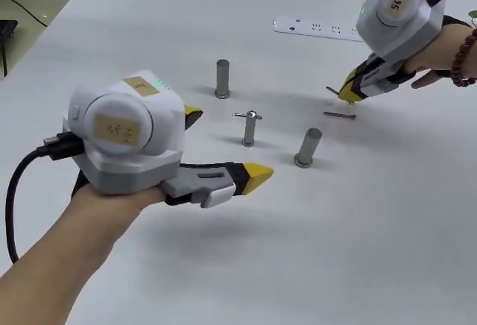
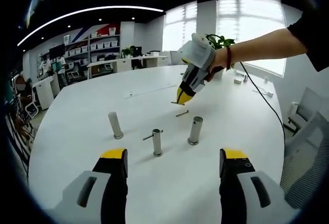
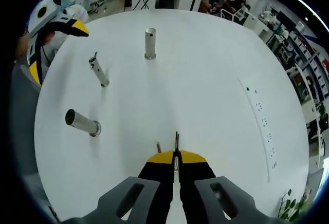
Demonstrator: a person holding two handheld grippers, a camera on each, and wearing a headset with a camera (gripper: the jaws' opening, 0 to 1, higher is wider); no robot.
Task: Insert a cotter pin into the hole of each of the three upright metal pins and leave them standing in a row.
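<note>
Claws poised around three upright metal pins on a white table (image 1: 313, 265).

The right claw (image 1: 349, 94) is closed on a held cotter pin (image 3: 176, 139), which sticks out past its yellow tips just above the table. The left claw (image 2: 175, 156) hovers on the near side with its jaws spread wide and empty. Between the two claws the metal pins stand apart in a slanting row: the far pin (image 1: 222, 79), the middle pin (image 1: 250, 133) and the third pin (image 1: 307, 147). The middle pin carries an inserted cotter pin (image 1: 244, 115) crosswise through its top. A loose cotter pin (image 1: 340, 115) lies flat on the table, just beside the right claw's tips and near the third pin. A white power strip (image 1: 317, 27) lies farther back.
</note>
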